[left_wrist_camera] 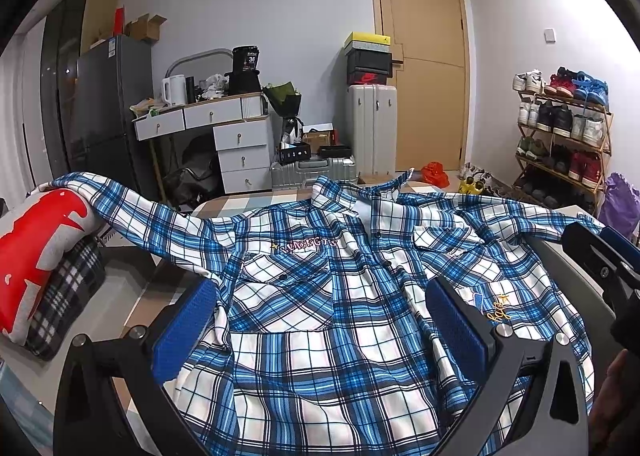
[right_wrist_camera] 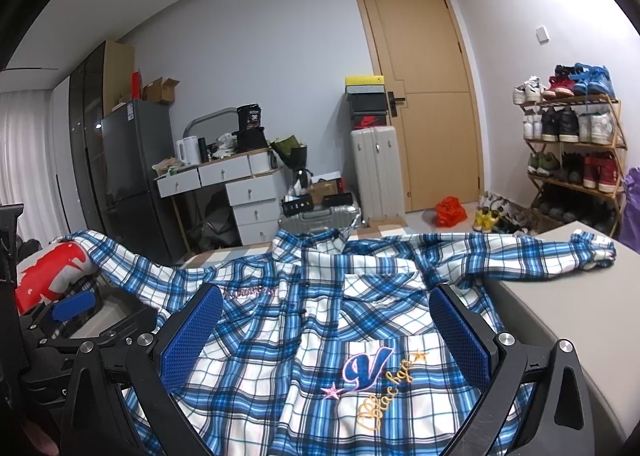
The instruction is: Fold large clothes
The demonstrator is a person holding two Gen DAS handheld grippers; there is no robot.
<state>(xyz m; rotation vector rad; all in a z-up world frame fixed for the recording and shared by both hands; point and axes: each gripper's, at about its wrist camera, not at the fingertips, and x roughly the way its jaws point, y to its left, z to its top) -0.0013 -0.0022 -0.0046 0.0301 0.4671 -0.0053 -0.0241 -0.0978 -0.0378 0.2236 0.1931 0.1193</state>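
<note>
The left hand-held gripper hangs over the lower front of the one blue-and-white plaid shirt, its two blue-padded fingers spread wide with nothing between them but the cloth below. The right hand-held gripper is likewise spread wide above the shirt's chest pocket, gripping nothing, and in its view the left hand-held gripper shows at 9 o'clock. The shirt lies front up, buttoned, spread flat on the grey bench, collar at 12 o'clock and both sleeves stretched out toward 9 and 3 o'clock. Embroidery on the pocket between the right fingers shows a large blue "V", two stars, and gold script too looped to read with certainty; pink lettering above the other pocket starts with a gold star and cannot be read clearly. At 9 o'clock the left sleeve drapes over a red-and-white folded garment stacked on a dark plaid one. Beyond, at 12 o'clock, stand a white upright suitcase carrying stacked shoe boxes, a silver suitcase lying flat, and a black tub marked "36" on a drawer desk. A shoe rack of four tiers fills 2 o'clock.
</note>
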